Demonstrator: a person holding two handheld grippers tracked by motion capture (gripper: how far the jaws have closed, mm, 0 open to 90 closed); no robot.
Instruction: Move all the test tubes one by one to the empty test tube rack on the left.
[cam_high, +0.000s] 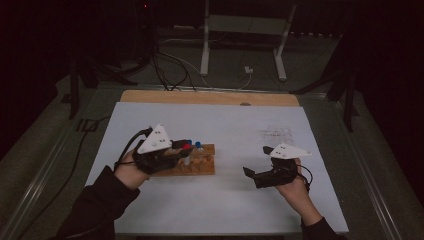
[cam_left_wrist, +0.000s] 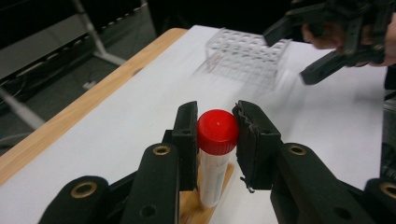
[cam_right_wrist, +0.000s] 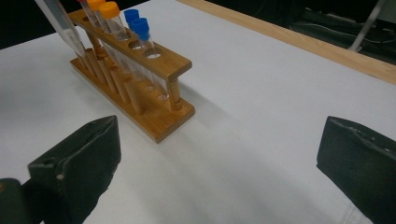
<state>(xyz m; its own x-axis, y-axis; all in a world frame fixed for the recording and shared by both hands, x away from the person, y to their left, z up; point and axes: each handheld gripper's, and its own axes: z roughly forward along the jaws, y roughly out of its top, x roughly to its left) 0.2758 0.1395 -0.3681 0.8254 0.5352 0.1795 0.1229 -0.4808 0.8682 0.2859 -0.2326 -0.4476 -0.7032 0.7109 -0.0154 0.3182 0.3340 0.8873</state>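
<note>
Left gripper (cam_left_wrist: 217, 135) clamps a red-capped clear plastic tube (cam_left_wrist: 216, 154) just above the wooden tube rack (cam_right_wrist: 135, 79). Left gripper view adds a clear plastic rack (cam_left_wrist: 245, 56) beyond. Right gripper (cam_right_wrist: 219, 163) spread wide, empty, over white table sheet (cam_high: 235, 200).

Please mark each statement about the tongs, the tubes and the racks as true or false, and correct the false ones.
1. The left tongs are shut on a red-capped tube. True.
2. The right tongs grip a blue-capped tube. False: they stand wide open with nothing between them, over the white sheet.
3. The wooden rack holds tubes with orange caps and blue caps. True.
4. The wooden rack lies tipped over on its side. False: it stands upright on the sheet.
5. A clear plastic rack stands farther along the sheet, seen in the left gripper view. True.
</note>
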